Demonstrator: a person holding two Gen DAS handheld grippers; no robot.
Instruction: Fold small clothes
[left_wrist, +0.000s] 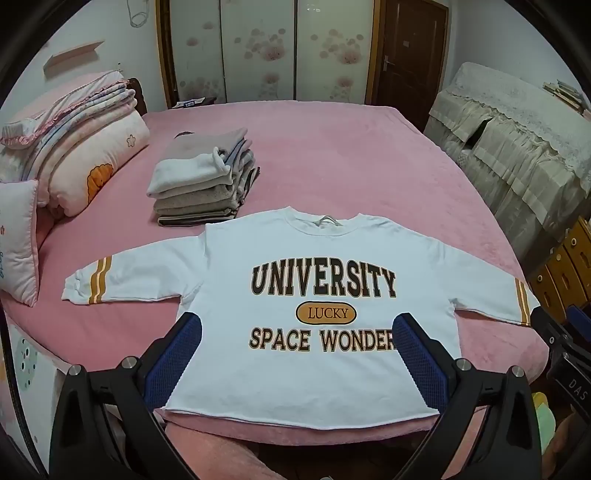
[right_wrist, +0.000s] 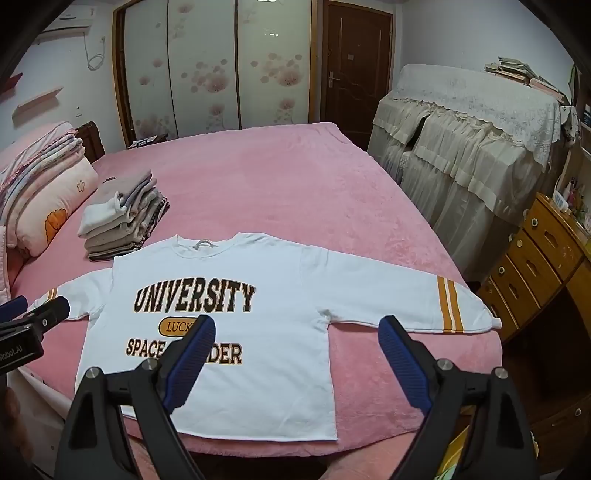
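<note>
My left gripper (left_wrist: 295, 328) has its blue-padded black jaws spread as wide as they go, with nothing between the pads; it hangs above the lower front of the white long-sleeved sweatshirt printed "UNIVERSITY LUCKY SPACE WONDER" (left_wrist: 317, 258). My right gripper (right_wrist: 297, 330) is just as wide open and holds nothing, poised over the sweatshirt's right side seam, near the armpit. In the right wrist view I see the left gripper's tips at the far left edge, beside the left cuff.

The sweatshirt lies flat and face up on the pink plush bedspread (left_wrist: 351, 155), hem at the near edge, collar away from me, both sleeves stretched out sideways, each with orange stripes near the cuff. Just behind its left shoulder sits a stack of folded grey and beige clothes (left_wrist: 205, 181). Further left, a pile of folded pink floral quilts (left_wrist: 74, 147) rests at the bed's head.
</note>
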